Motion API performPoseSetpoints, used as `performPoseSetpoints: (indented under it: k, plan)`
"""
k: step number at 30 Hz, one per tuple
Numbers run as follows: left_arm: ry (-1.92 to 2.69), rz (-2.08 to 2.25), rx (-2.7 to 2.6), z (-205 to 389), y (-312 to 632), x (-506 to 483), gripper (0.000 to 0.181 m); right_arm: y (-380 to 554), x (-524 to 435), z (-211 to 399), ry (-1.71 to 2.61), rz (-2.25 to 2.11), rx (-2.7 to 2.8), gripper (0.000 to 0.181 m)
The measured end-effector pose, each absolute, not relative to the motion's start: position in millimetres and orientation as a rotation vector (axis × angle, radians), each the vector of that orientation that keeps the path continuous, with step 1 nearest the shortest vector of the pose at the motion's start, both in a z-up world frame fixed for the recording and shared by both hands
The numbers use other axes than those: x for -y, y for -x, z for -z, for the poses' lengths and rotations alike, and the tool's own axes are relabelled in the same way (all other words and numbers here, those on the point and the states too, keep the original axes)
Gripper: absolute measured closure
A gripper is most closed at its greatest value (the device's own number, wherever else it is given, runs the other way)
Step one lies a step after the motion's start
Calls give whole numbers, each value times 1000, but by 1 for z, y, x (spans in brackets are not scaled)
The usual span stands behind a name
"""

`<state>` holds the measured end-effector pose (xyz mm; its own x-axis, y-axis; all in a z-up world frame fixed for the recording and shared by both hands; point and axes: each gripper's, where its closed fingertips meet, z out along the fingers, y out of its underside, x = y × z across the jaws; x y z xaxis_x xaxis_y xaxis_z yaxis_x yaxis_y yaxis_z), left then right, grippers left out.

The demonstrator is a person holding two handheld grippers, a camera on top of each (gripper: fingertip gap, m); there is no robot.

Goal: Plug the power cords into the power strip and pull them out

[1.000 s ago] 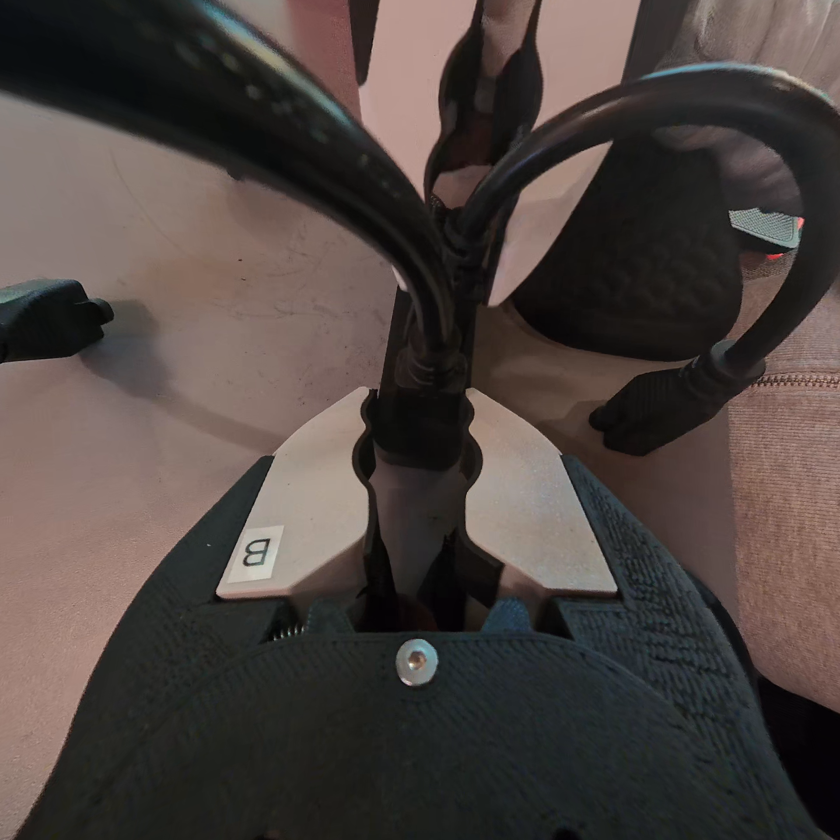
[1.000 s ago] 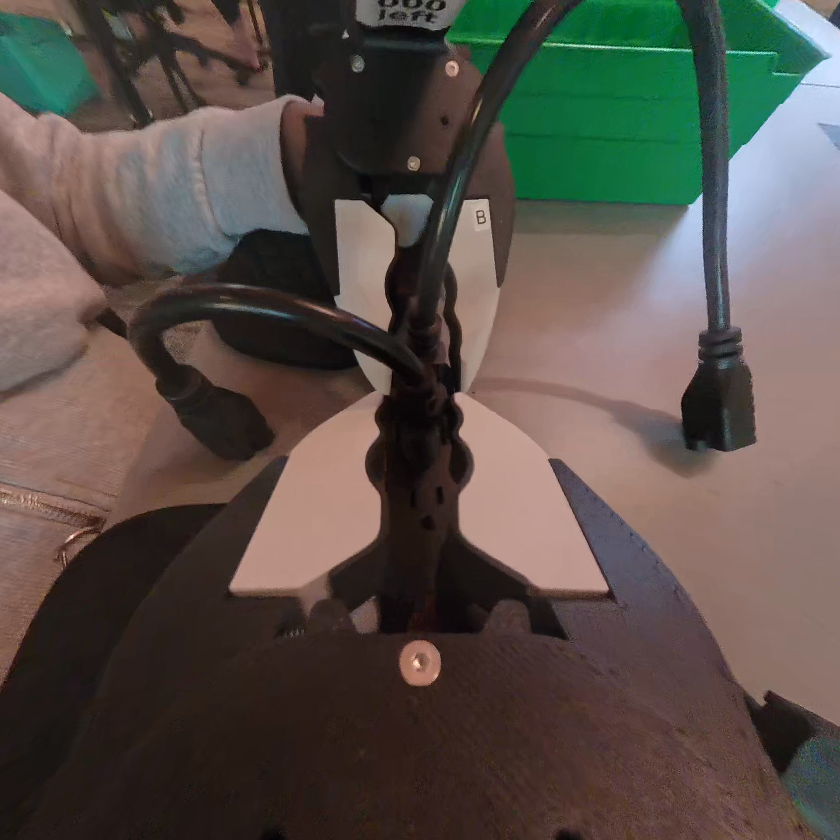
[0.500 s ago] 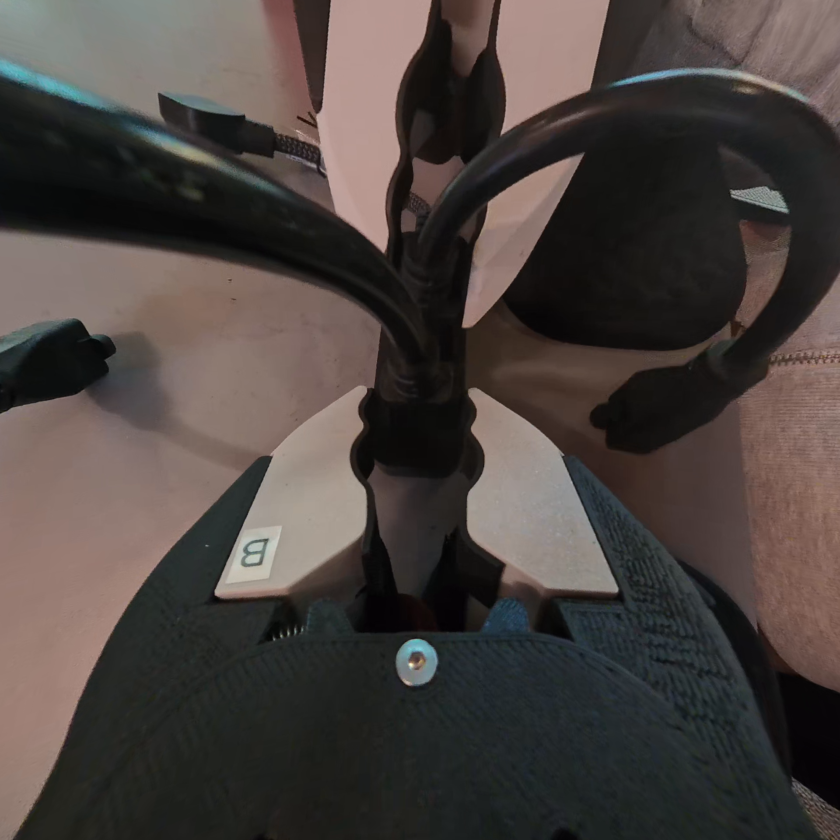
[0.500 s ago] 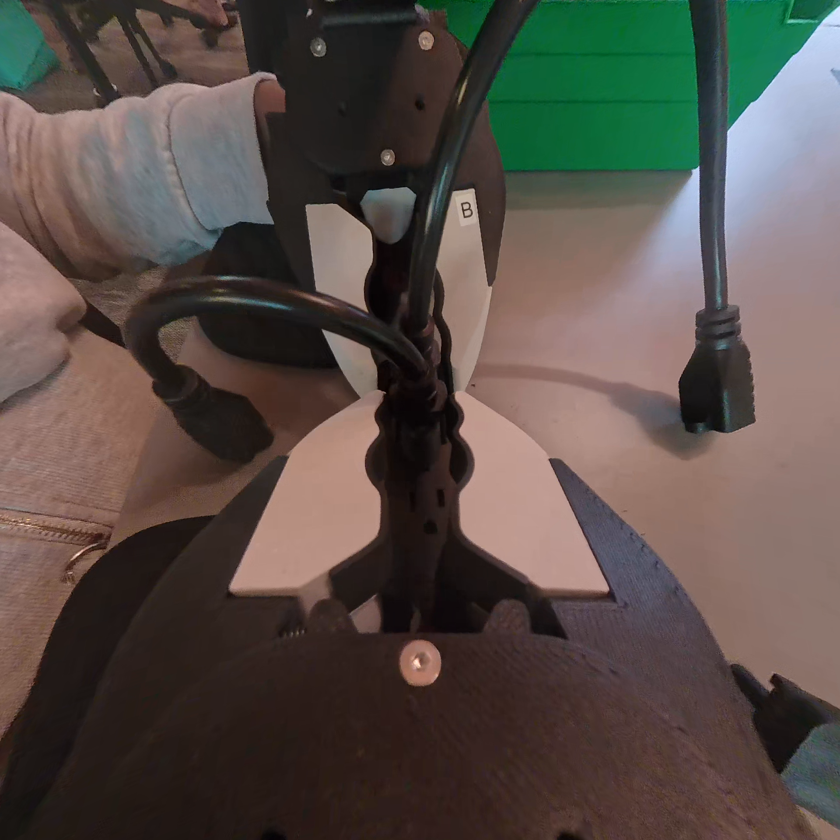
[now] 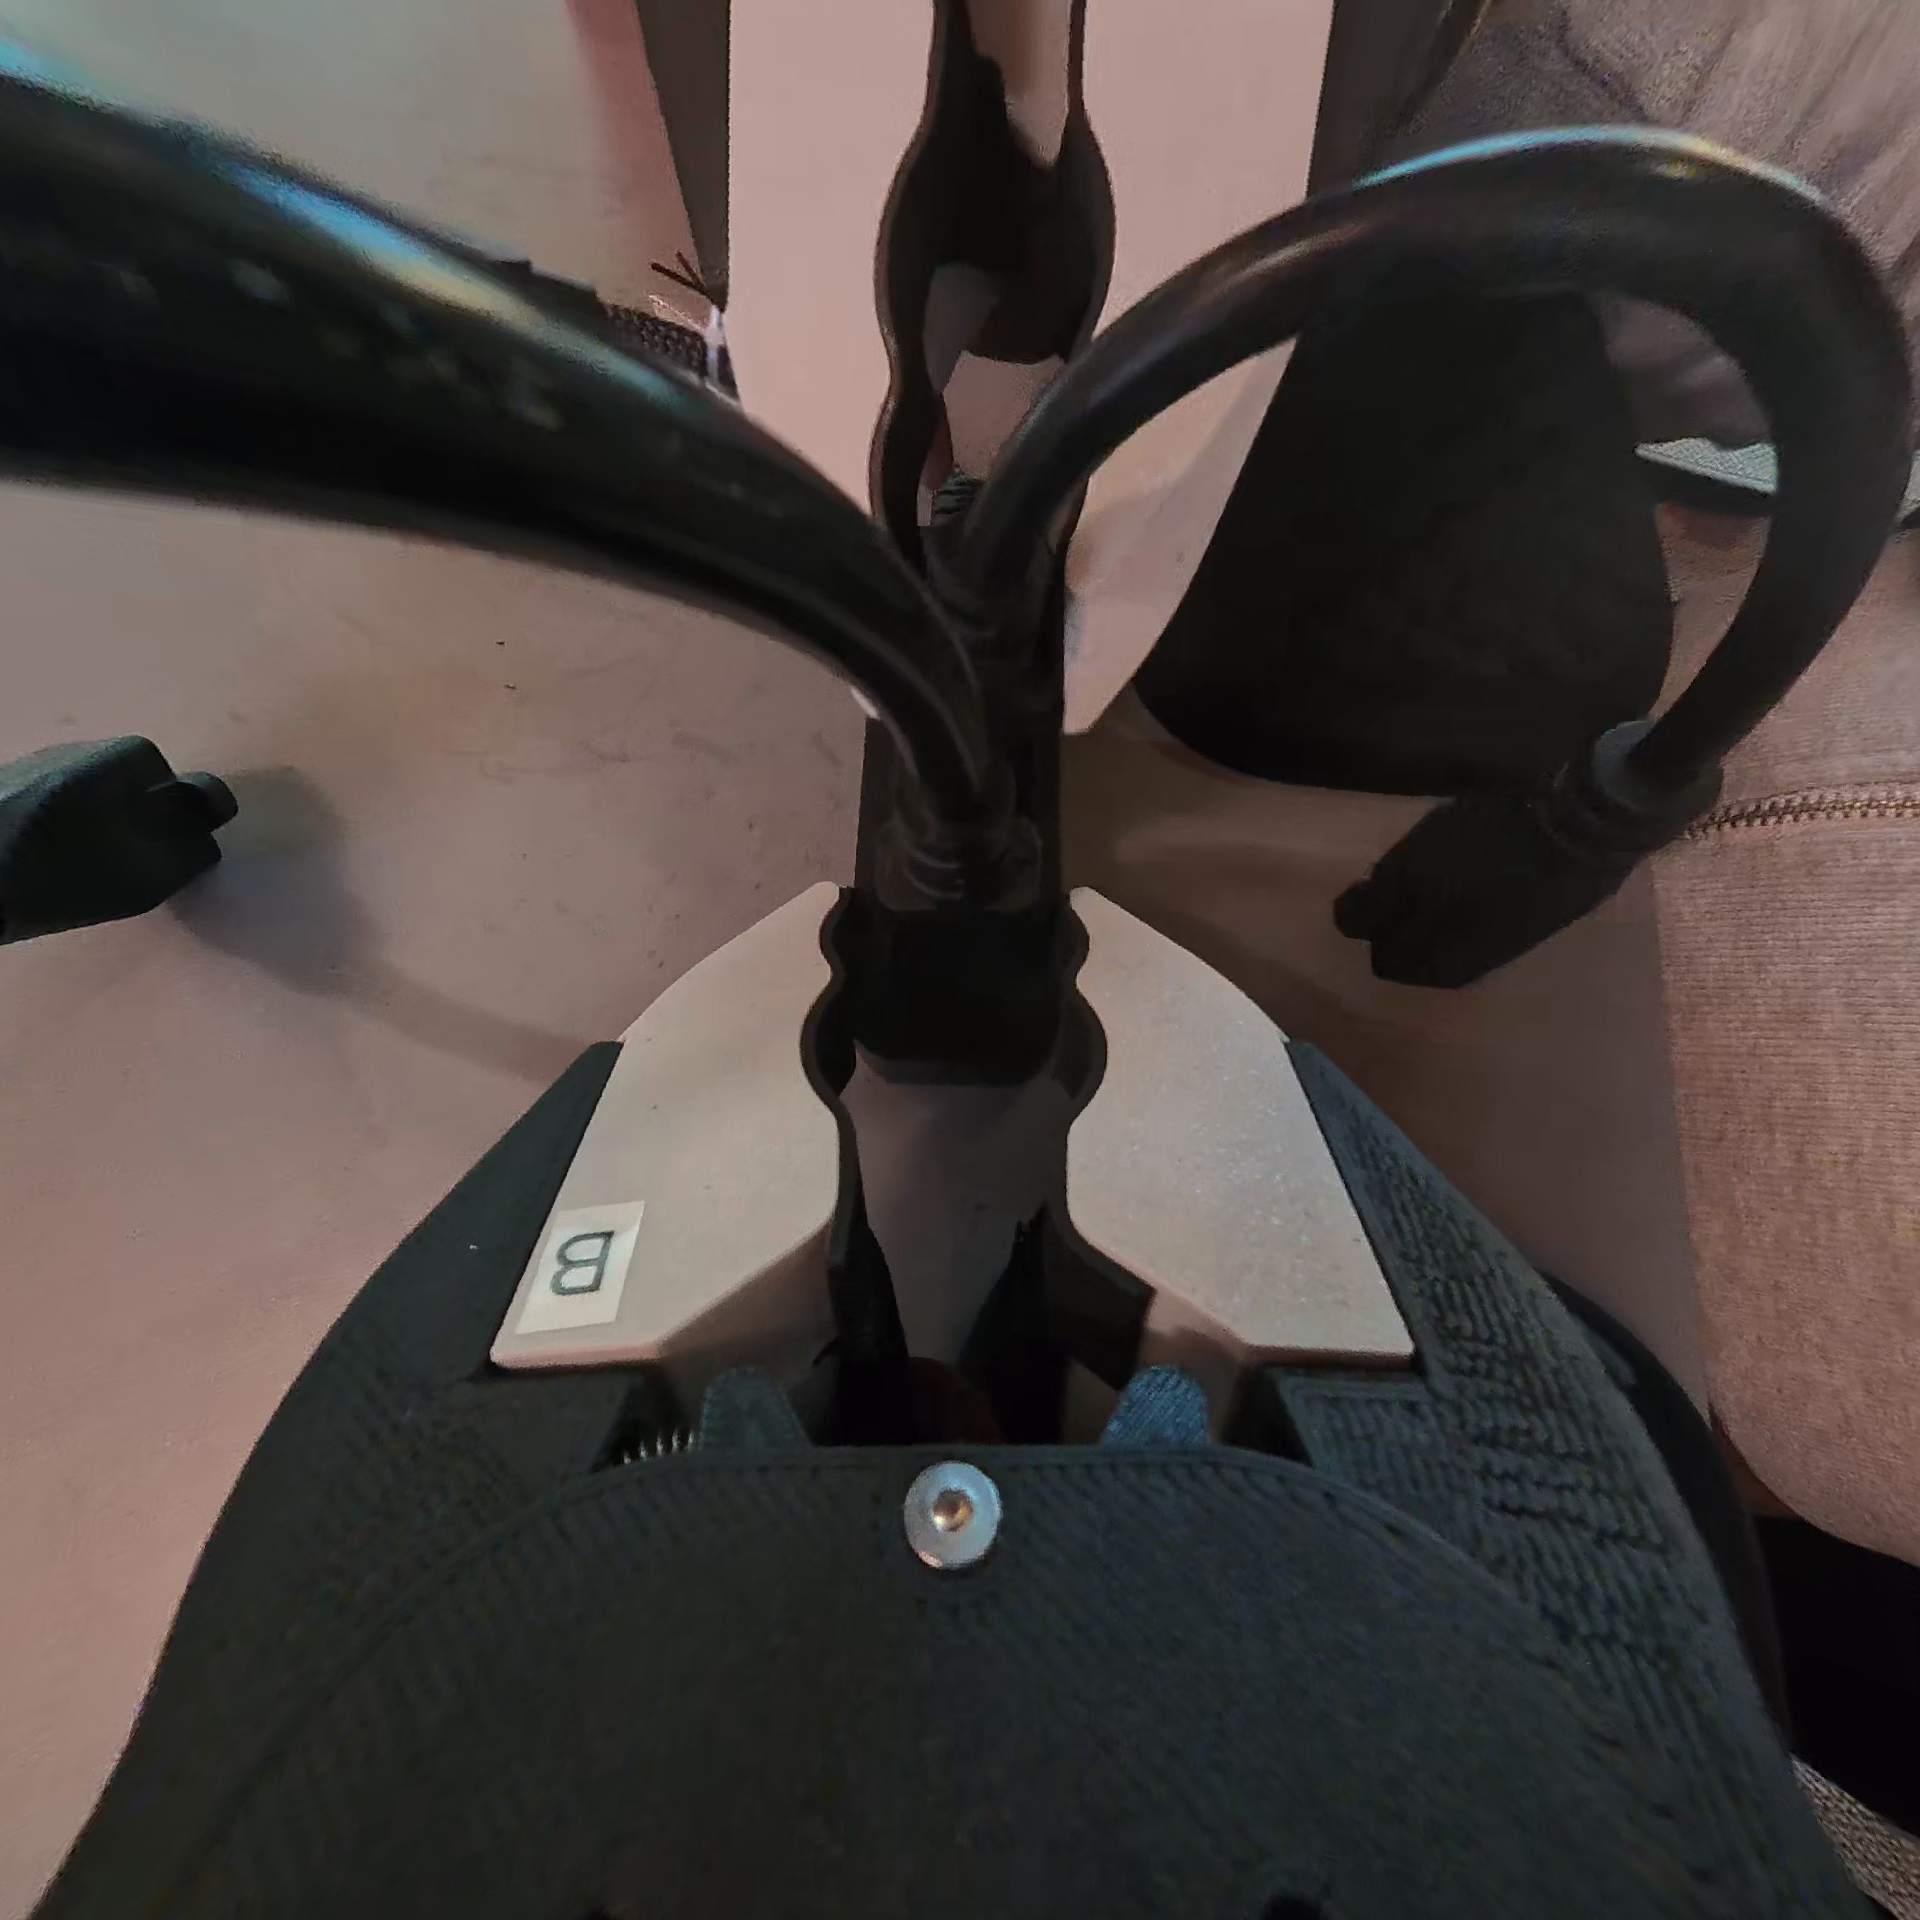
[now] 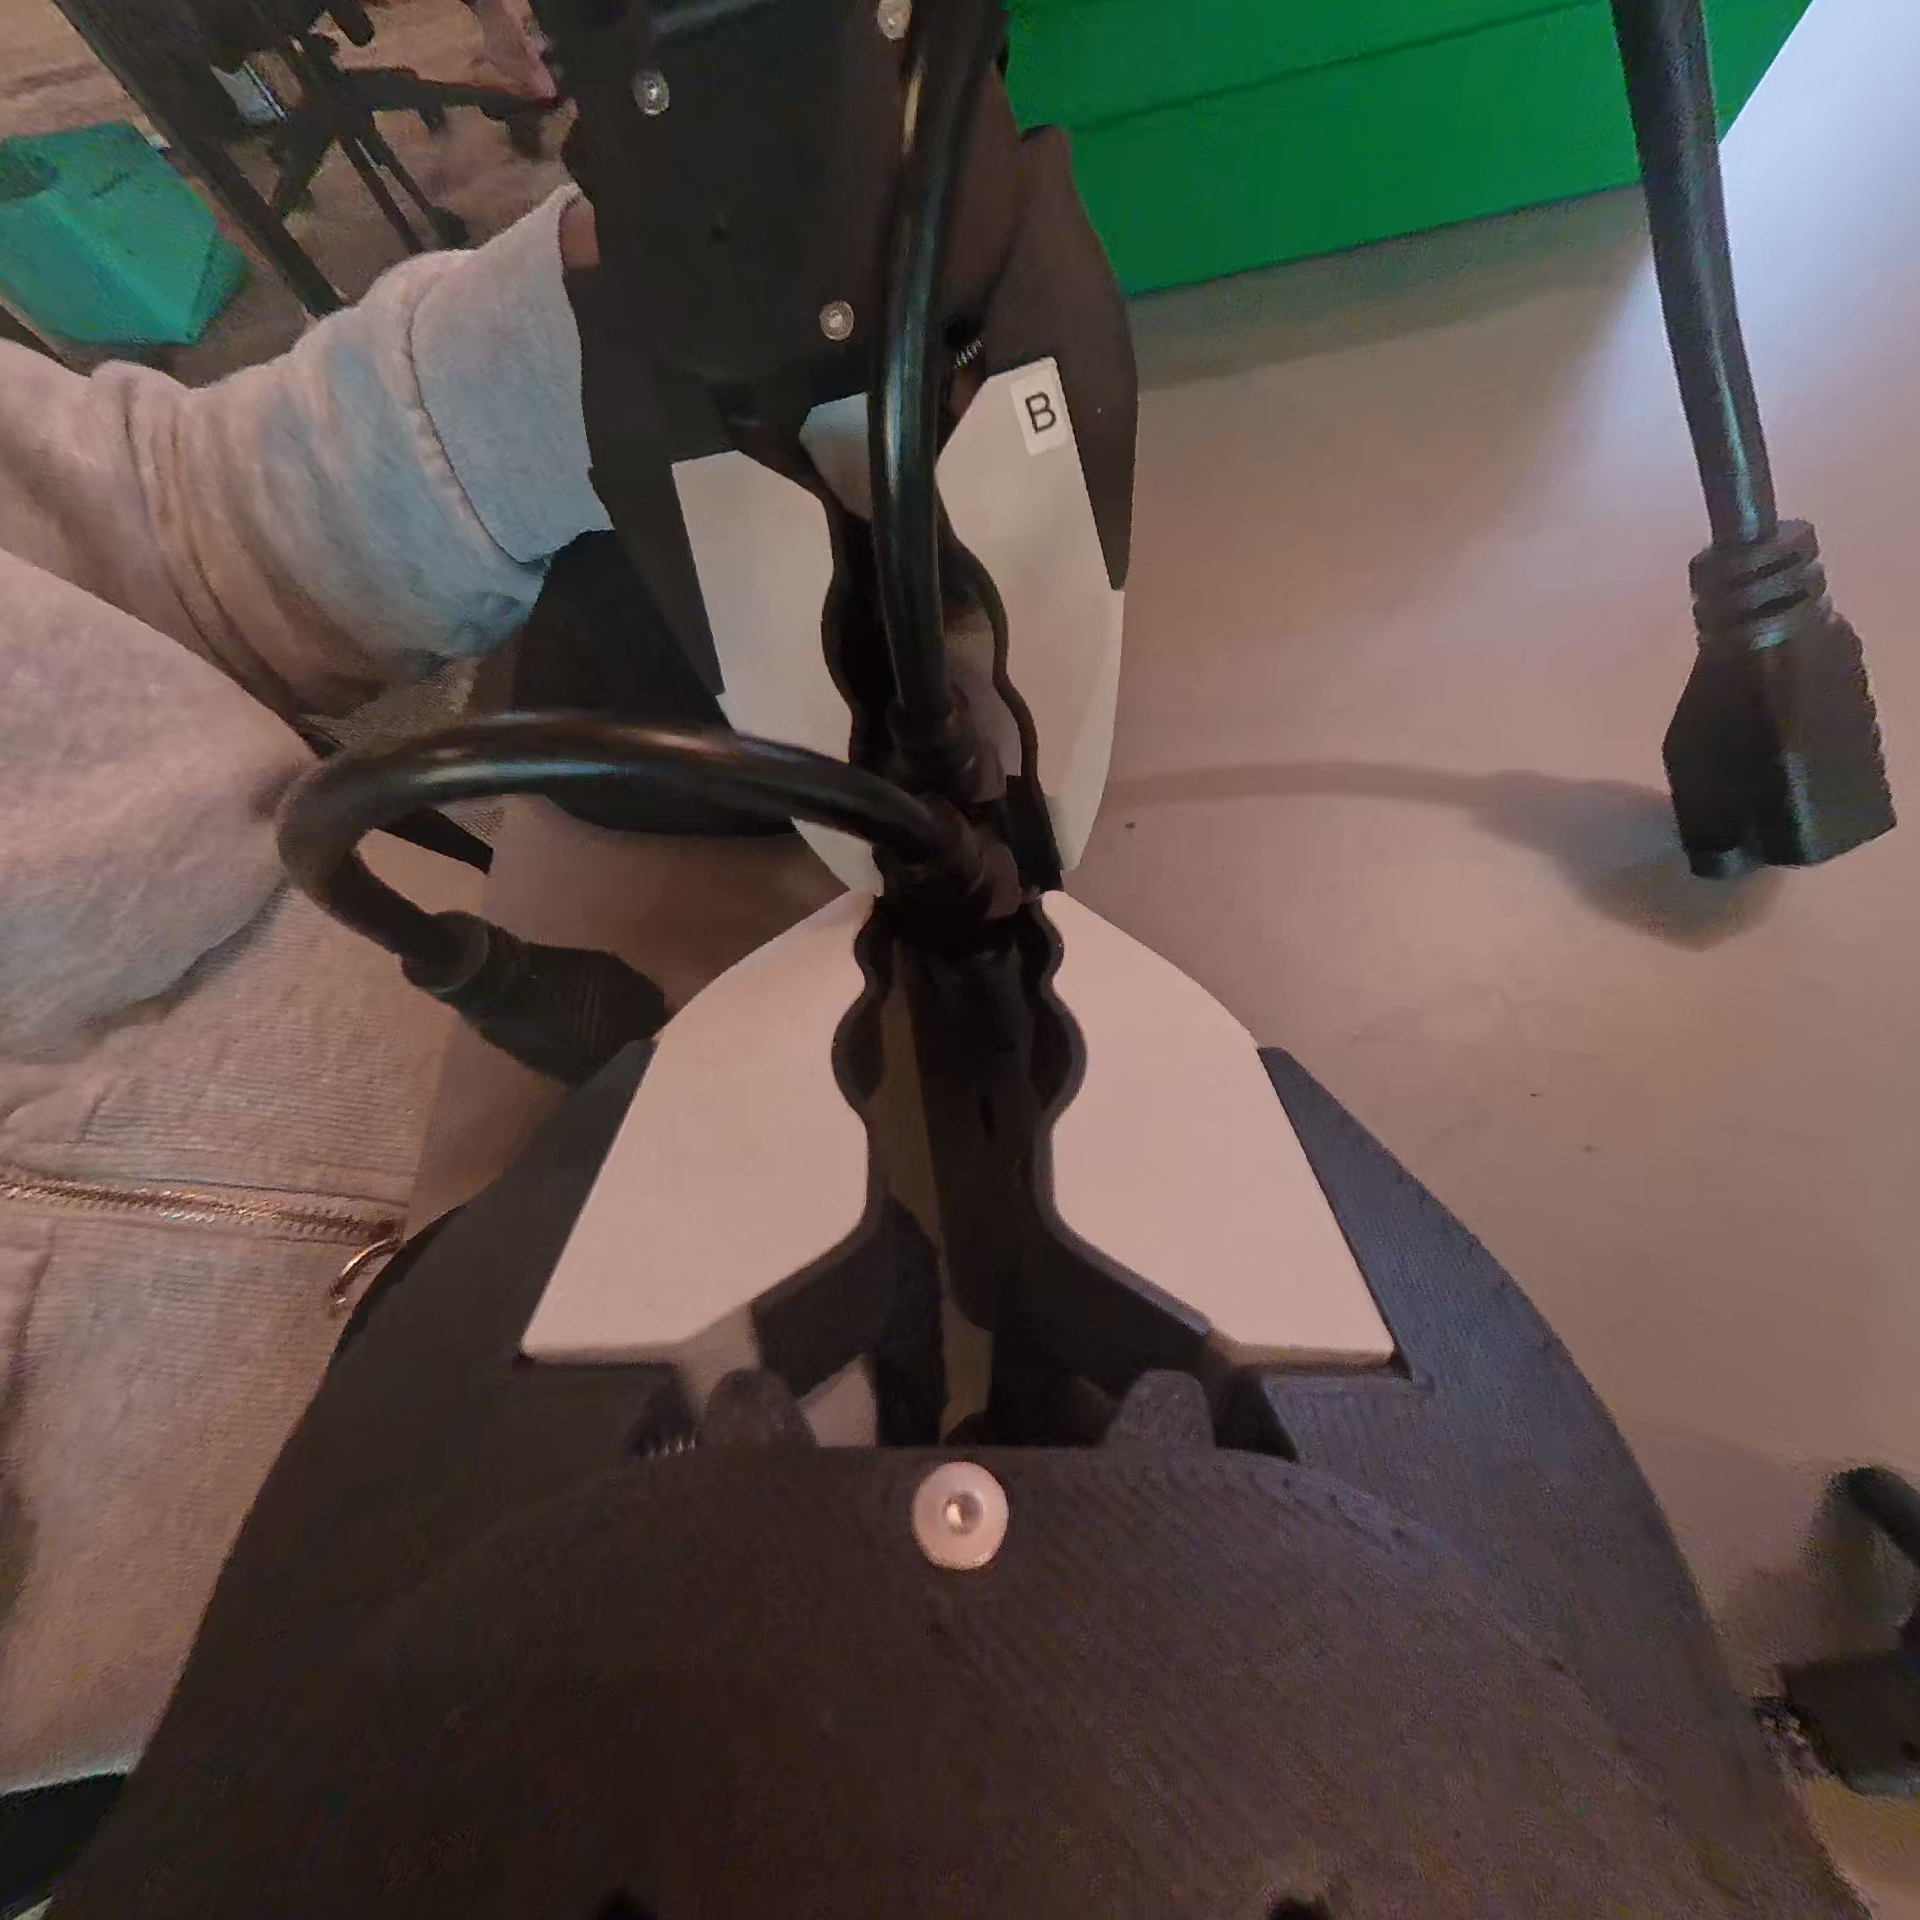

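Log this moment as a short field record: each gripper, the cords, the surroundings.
left gripper: shut on a black plug
right gripper: shut on the black power strip
cords: two black cords meet between the grippers
looped cord: curves left to a free connector
hanging connector: right, over the table
background: green bins

It looked like a lab or workshop: a plain pale worktop (image 6: 1455,1039) carried green plastic storage bins (image 6: 1351,145) along its far edge, and black tripod legs (image 6: 260,156) stood on the floor beyond, beside a teal box (image 6: 94,249).
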<state>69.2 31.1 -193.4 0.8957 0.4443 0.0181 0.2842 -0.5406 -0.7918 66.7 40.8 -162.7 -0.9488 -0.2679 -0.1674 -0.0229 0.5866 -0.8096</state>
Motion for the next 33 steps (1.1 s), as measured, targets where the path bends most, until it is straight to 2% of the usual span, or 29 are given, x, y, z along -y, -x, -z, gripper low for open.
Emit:
performPoseSetpoints:
  k: [33]
  plan:
    - [2171, -192, 499, 192, -73, -34, 149, -70, -49, 165, 186, 1229, -2488, 154]
